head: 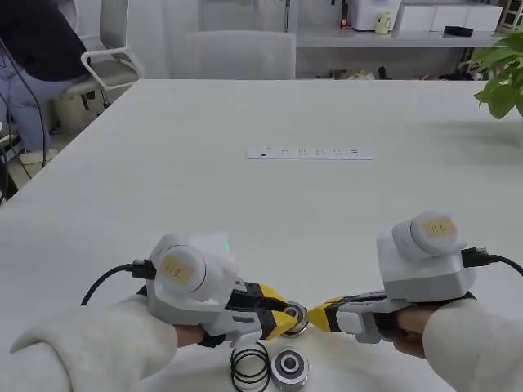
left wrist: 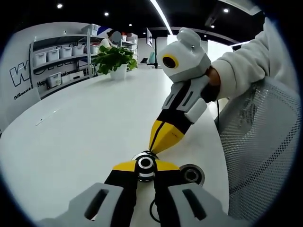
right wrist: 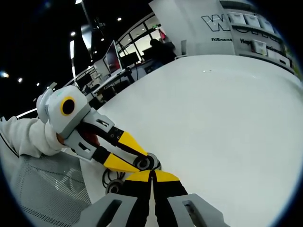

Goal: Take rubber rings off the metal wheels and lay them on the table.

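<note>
Left tool (head: 284,317) is clamping down on a small metal wheel (head: 296,315), low in the middle of the head view. Right tool (head: 314,315) is pointing in from the right with its jaws squeezed together, tips sitting right at the wheel's edge. Honestly can't tell if it's pinching a ring there or just touching. Right below that, at the bottom edge of the frame, a few loose black rubber rings (head: 249,367) are lying in a little pile on the white tabletop (head: 270,212). A second metal wheel (head: 290,366) is sitting just to their right. Further up, a white socket strip (head: 309,153) is lying mid-frame, and a leafy plant (head: 500,77) is poking in at the upper right.
</note>
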A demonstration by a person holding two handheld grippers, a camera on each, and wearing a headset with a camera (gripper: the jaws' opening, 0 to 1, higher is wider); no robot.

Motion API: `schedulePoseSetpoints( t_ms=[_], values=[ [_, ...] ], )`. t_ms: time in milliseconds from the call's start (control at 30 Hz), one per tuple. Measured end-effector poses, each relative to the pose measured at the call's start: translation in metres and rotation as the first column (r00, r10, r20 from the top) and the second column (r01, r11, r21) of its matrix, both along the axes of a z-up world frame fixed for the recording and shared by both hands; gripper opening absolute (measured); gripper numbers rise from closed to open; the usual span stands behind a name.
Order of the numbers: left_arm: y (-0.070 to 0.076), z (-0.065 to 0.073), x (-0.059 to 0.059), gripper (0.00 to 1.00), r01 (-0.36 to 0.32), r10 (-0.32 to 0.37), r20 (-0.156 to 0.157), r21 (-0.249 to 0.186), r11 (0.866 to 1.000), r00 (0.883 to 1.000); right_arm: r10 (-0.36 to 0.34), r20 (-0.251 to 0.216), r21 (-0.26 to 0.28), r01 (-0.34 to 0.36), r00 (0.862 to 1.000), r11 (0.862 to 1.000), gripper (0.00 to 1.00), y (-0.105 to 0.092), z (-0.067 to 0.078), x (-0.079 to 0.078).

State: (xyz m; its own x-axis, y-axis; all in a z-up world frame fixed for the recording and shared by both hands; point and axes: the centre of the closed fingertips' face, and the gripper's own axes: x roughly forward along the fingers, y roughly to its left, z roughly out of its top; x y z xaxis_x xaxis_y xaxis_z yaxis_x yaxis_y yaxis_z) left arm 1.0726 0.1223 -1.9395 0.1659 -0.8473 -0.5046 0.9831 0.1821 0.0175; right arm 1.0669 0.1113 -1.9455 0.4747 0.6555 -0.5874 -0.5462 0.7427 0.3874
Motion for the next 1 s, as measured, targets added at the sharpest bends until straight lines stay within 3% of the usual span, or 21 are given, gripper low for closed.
schedulePoseSetpoints(
  t_ms=[1000],
  values=[
    [-0.0002, -0.0001, -0.0014, 0.07, 0.003, -0.003, 0.017, 0.012, 1.0, 1.0, -0.013, -0.018, 0.043, 0.014, 1.0, 0.999, 0.0, 0.0045, 0.0063, -0.0008]
  ],
)
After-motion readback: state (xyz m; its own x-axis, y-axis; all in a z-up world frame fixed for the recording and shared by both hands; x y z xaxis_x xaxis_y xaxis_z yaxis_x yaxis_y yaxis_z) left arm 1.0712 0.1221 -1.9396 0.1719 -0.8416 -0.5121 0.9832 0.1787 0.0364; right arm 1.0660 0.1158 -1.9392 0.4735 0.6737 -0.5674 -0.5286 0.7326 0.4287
